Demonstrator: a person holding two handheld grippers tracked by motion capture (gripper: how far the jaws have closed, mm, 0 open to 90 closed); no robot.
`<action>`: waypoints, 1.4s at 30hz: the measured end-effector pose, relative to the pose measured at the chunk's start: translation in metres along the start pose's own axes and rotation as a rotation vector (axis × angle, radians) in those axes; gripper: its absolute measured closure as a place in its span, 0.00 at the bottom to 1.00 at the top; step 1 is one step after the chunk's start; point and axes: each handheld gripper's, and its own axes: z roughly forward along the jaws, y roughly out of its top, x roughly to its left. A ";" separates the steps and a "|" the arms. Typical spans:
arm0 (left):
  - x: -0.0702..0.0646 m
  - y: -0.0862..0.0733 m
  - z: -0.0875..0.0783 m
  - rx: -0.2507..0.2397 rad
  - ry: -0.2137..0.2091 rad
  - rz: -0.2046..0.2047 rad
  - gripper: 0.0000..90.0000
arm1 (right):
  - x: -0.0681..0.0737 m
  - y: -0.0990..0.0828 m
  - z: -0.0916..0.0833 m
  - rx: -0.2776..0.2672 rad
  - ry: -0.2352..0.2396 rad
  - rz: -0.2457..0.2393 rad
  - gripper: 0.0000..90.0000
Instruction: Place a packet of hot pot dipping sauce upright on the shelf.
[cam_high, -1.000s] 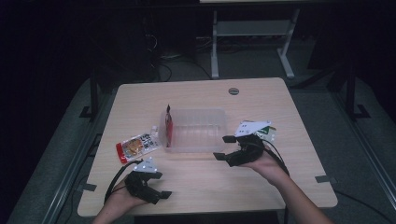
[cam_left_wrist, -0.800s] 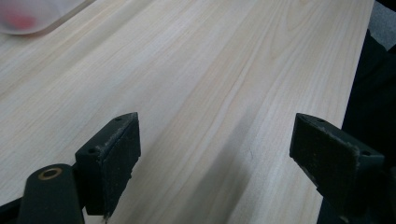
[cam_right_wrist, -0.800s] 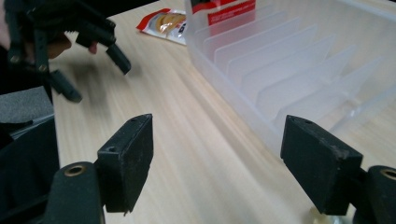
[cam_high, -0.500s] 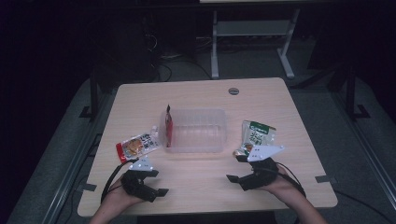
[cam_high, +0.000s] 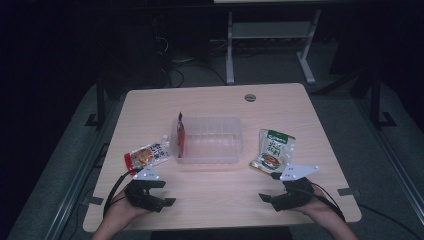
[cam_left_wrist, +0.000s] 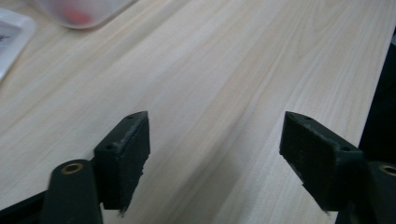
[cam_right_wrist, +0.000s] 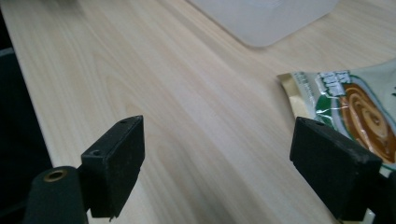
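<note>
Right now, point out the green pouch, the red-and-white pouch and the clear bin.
green pouch (cam_high: 273, 148): high view, middle of its printed face.
red-and-white pouch (cam_high: 146, 156): high view, centre of its front.
clear bin (cam_high: 239, 141): high view, its right wall.

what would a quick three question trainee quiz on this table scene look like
1. True or false: the green pouch lies inside the clear tub.
2. Which gripper is nearer the green pouch: A left gripper, B right gripper?
3. What stands upright at the tub's left end?

Key:
1. False; it lies on the table, right of the tub.
2. B
3. A red packet.
</note>
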 end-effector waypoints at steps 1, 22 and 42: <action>0.000 0.000 0.000 0.000 0.000 0.000 0.33 | 0.000 0.000 0.000 -0.004 0.004 0.002 0.19; 0.046 0.019 -0.034 -0.001 0.153 -0.067 1.00 | 0.006 0.002 0.010 0.000 -0.008 -0.028 0.17; 0.112 0.031 -0.034 -0.062 0.305 -0.144 0.94 | 0.003 0.002 0.011 -0.011 -0.014 -0.021 0.17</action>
